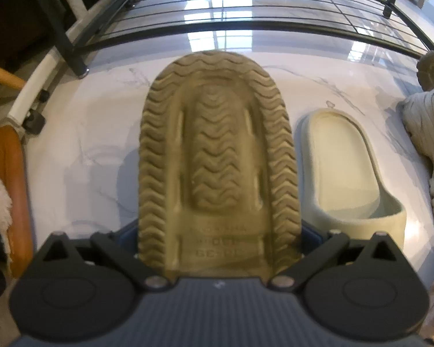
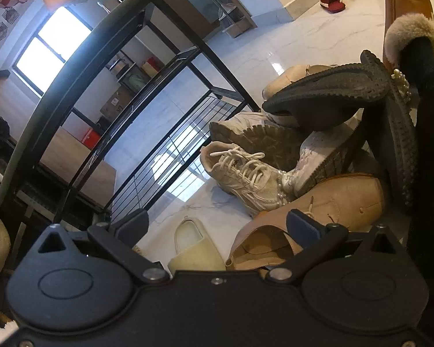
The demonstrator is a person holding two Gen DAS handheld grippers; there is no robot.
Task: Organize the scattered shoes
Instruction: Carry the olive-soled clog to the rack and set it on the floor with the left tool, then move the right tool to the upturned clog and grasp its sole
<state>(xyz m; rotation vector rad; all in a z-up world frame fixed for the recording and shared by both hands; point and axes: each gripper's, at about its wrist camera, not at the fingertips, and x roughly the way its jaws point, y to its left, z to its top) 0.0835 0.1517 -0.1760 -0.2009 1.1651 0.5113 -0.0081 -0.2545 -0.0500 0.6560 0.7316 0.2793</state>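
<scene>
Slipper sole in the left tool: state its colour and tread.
Olive-tan sole, wavy zigzag tread; clearest in the left wrist view.

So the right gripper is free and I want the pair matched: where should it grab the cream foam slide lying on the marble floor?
Grip the cream foam slide across its thick toe band, coming from above with one finger inside the foot opening. It lies upright, opening upward, apart from the tan slide held sole-up in the left gripper.

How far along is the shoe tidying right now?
Nothing looks shelved: the black wire shoe rack shows bare rails. In hand: the left gripper clamps a cream rubber slide, sole up, beside its mate on the floor. The right gripper is open. Left: the piled sneakers and loafers.
</scene>
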